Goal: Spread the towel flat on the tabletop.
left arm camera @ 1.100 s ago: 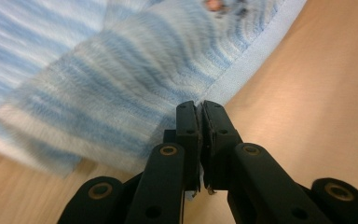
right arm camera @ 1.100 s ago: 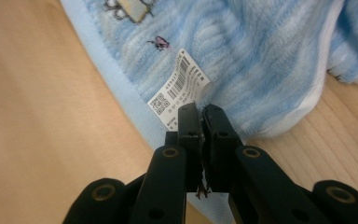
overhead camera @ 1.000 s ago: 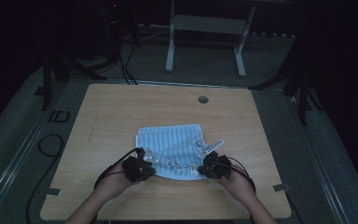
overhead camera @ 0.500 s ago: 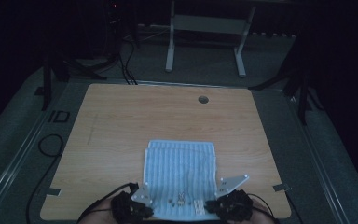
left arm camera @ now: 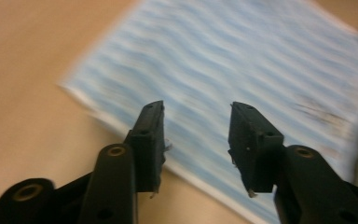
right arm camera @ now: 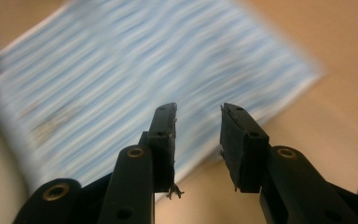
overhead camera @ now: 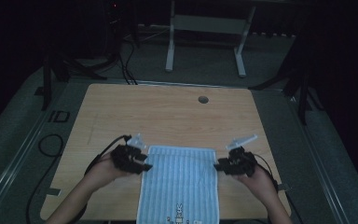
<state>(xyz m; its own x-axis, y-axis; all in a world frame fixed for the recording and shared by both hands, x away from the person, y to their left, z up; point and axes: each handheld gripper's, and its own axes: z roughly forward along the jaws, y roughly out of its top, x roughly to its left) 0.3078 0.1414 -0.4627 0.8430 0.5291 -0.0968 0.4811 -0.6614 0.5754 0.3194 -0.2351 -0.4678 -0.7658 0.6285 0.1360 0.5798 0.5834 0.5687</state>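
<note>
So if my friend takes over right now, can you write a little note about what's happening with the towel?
Left tool: jaws just opened, empty, by the towel's far left corner.
Right tool: jaws just opened, empty, by the far right corner.
Blue striped towel: lies flat on the table, its near end at the table's front edge.
Done: towel laid flat and let go.
Left: probably the next fold; regrip the corners.

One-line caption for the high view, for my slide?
Open left tongs and right tongs flank a striped blue towel on the wooden table.

Dim lab – bare wooden table [overhead camera: 168,116], floor cables [overhead camera: 126,65], metal stand [overhead camera: 205,28].
</note>
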